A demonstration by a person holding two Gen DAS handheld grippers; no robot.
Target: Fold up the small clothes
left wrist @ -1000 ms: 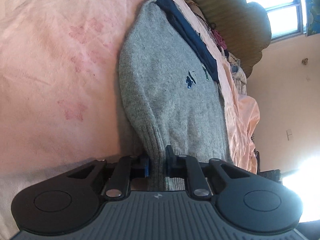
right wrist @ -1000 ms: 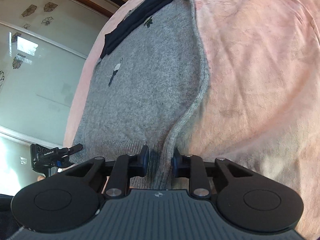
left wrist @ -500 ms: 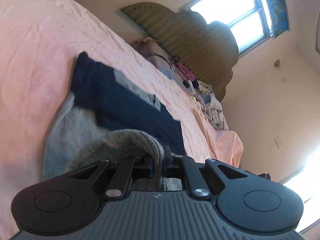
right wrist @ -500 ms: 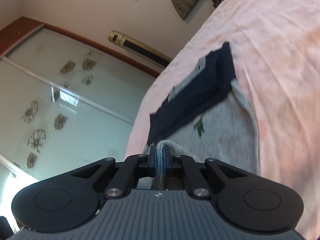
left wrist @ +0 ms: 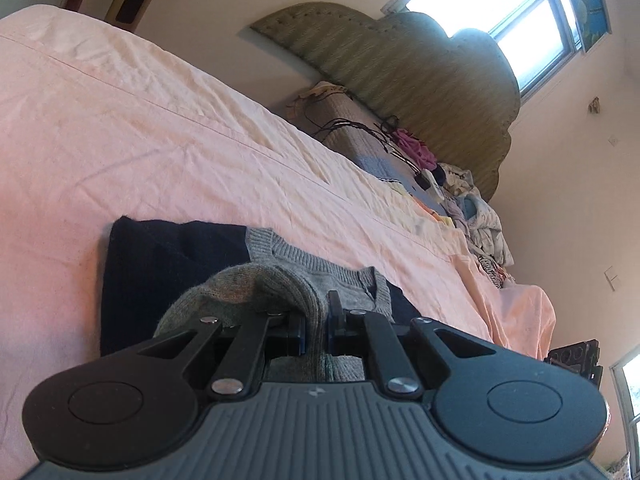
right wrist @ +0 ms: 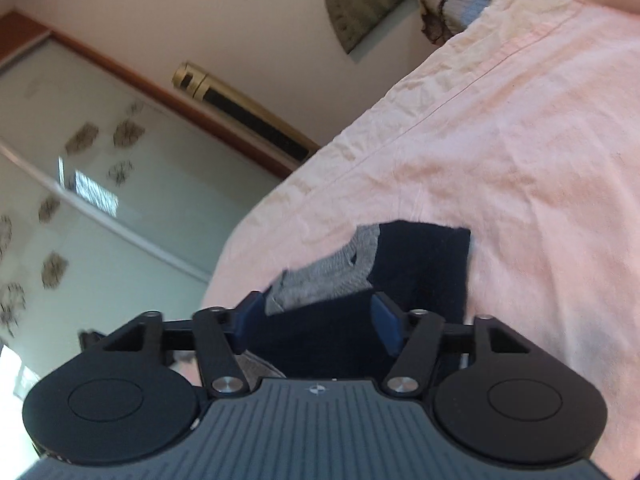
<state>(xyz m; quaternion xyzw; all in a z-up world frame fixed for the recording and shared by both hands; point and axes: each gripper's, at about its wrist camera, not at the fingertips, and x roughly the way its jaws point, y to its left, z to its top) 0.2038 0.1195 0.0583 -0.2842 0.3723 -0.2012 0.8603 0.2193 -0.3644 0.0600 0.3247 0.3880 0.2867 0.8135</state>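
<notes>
Moved: sweater hem now carried up to the collar since a second ago.
Left gripper (left wrist: 316, 330): clamped on grey sweater (left wrist: 256, 288) hem.
Right gripper (right wrist: 316, 322): jaws just opened, nothing pinched.
Sweater: on pink bedsheet (left wrist: 160, 128), headboard (left wrist: 400, 64) at 1 o'clock.

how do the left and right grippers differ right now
The left gripper is shut on a fold of the grey sweater; the right gripper is open, its jaws having just been opening, and its pads press on nothing. Grey knit bunches between the left pads, while only the flat navy part lies in view between the right ones. Both point at the sweater's collar end on the pink bedsheet.
</notes>
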